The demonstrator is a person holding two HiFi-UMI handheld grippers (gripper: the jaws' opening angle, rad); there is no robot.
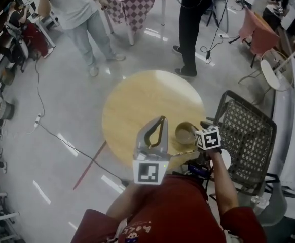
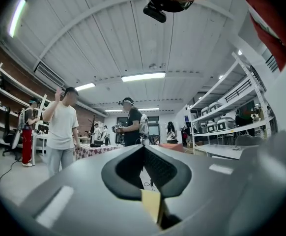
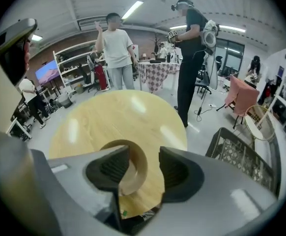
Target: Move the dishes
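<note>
Closest to the head camera is the person's red shirt [image 1: 173, 206]. Just past it the left hand-held gripper [image 1: 161, 120] hangs above the near part of the round wooden bench [image 1: 137, 100], its jaws pressed together on nothing. Just to its right, the right hand-held gripper [image 1: 200, 135] tips down at a tan bowl [image 1: 186, 133], the only dish in sight. That bowl sits on the bench close to the near right rim, and a mesh chair [image 1: 249, 135] stands beside that edge. In the left gripper view the closed jaws point out level across the room toward a standing person [image 2: 63, 127] in a pale shirt. This hand looks idle, yet it is near enough to the bowl that a careless swing could knock it. The right gripper view shows the jaws standing apart, with the bowl's right wall in the gap and the left jaw in front of the bowl's hollow. Whether either pad touches it I cannot tell. I judge the main risk to be a push instead of a pinch: if one jaw meets the wall before the other, the light bowl could skate toward the rim and drop to the floor. A bite on the thin wall alone may also let the bowl swing or slip once lifted.
</note>
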